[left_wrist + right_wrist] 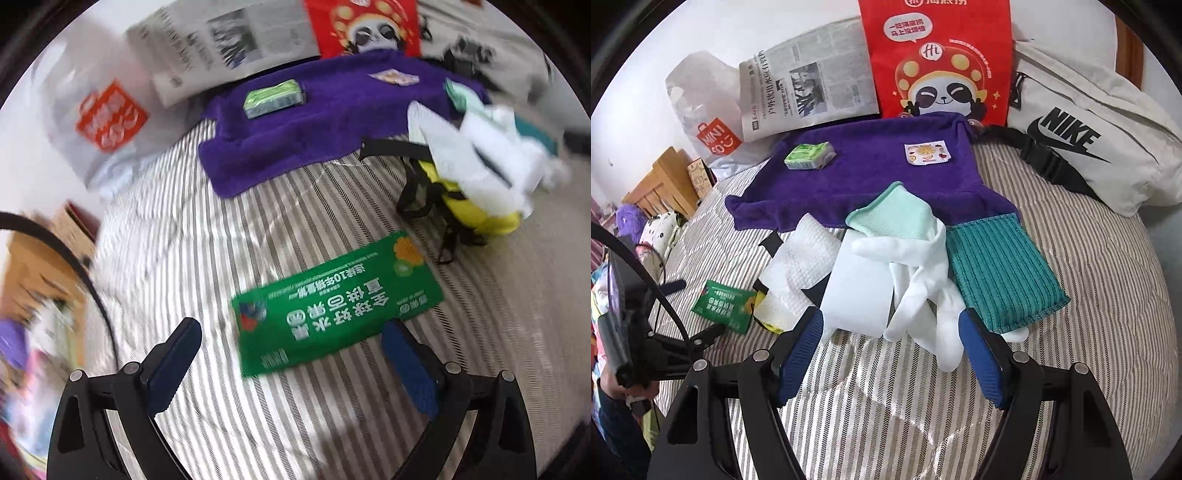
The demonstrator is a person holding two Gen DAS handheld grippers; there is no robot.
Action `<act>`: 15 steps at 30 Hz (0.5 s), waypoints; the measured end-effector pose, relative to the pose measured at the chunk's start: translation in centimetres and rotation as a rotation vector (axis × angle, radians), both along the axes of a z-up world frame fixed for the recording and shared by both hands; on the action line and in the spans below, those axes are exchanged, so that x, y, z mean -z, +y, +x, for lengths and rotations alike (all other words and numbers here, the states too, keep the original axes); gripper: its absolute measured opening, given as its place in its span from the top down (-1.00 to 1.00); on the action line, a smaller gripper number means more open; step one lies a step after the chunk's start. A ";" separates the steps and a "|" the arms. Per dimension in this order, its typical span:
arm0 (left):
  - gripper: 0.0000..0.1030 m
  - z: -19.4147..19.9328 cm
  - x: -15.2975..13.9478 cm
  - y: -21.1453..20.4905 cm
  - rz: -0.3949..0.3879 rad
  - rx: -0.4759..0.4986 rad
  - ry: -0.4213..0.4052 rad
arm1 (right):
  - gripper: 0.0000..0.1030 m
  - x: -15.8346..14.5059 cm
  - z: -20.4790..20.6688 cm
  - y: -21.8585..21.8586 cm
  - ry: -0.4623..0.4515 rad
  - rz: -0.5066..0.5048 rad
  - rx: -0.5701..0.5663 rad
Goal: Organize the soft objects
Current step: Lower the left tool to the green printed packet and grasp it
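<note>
In the left wrist view my left gripper (291,326) is open and hangs low over the striped bed cover (258,424). A flat green packet (336,306) lies just ahead of its blue pads, untouched. In the right wrist view my right gripper (892,317) is open over a heap of cloths: a white glove (923,291), a flat white cloth (857,291), a mint cloth (894,214), a teal ribbed cloth (1001,269) and a white textured towel (798,266). The glove and the flat cloth reach between the fingers, unpinched. Behind lies a purple towel (868,173) carrying a green tissue pack (809,151) and a small sachet (927,151).
A yellow bag (476,214) with black straps lies under the white cloths. At the back stand a red paper bag (938,62), a newspaper (805,85), a clear shop bag (701,110) and a white Nike bag (1089,140). Wooden furniture (661,181) stands past the bed's left edge.
</note>
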State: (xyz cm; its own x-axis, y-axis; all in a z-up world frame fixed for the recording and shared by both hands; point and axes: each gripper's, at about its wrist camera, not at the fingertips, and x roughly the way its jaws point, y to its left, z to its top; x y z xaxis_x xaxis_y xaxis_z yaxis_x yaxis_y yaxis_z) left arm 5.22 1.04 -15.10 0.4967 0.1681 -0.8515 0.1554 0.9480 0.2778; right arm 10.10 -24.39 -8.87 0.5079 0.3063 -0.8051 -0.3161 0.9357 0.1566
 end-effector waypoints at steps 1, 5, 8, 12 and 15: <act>-0.95 0.3 0.1 -0.2 0.029 0.013 -0.009 | -0.46 0.0 0.0 0.0 -0.001 0.000 -0.002; -0.96 2.3 0.0 -1.1 0.088 0.061 -0.041 | -0.46 0.2 0.2 0.0 0.011 -0.006 0.004; -0.96 4.1 0.0 -1.6 0.096 0.080 -0.045 | -0.46 0.6 0.4 -0.3 0.022 -0.007 0.010; -0.96 6.8 0.2 -0.6 -0.001 0.074 -0.029 | -0.46 0.9 0.7 -0.5 0.029 -0.016 0.017; -0.97 7.9 0.5 1.2 -0.138 0.037 0.020 | -0.46 1.0 0.8 -0.6 0.030 -0.019 0.016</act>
State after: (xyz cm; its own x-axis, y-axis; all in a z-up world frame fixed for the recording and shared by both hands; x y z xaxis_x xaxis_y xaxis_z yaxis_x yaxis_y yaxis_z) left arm 13.13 2.25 -15.64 0.4831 0.0310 -0.8750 0.1948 0.9705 0.1419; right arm 10.88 -24.94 -9.84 0.4881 0.2831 -0.8256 -0.2961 0.9435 0.1485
